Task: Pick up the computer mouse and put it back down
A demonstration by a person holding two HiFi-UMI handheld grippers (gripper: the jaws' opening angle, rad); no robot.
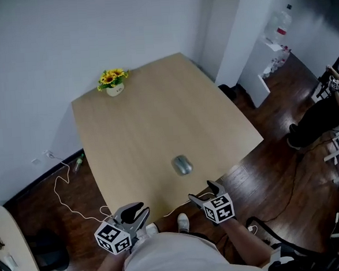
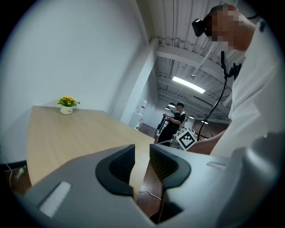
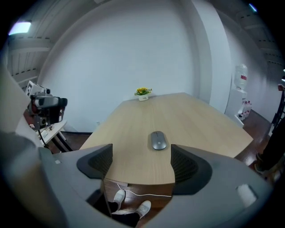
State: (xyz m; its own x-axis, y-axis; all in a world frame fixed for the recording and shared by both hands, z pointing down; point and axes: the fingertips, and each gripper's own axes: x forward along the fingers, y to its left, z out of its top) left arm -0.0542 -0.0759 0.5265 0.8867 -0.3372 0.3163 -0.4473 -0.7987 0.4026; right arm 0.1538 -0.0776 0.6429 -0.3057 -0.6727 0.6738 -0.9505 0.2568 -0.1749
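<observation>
A grey computer mouse (image 1: 182, 164) lies flat on the light wooden table (image 1: 145, 122), near its front edge. In the right gripper view the mouse (image 3: 158, 140) sits just beyond and between the jaws. My right gripper (image 1: 203, 192) hangs over the table's front edge, short of the mouse, its jaws wide open and empty (image 3: 141, 162). My left gripper (image 1: 139, 210) is off the table's front left edge, away from the mouse. Its jaws (image 2: 141, 156) stand a narrow gap apart with nothing between them. The right gripper's marker cube (image 2: 187, 138) shows in the left gripper view.
A small pot of yellow flowers (image 1: 114, 82) stands at the table's far left corner. A white cable (image 1: 63, 191) trails on the dark floor at left. A white water dispenser (image 1: 271, 55) and a seated person (image 1: 318, 116) are at right; a round table (image 1: 15, 253) at lower left.
</observation>
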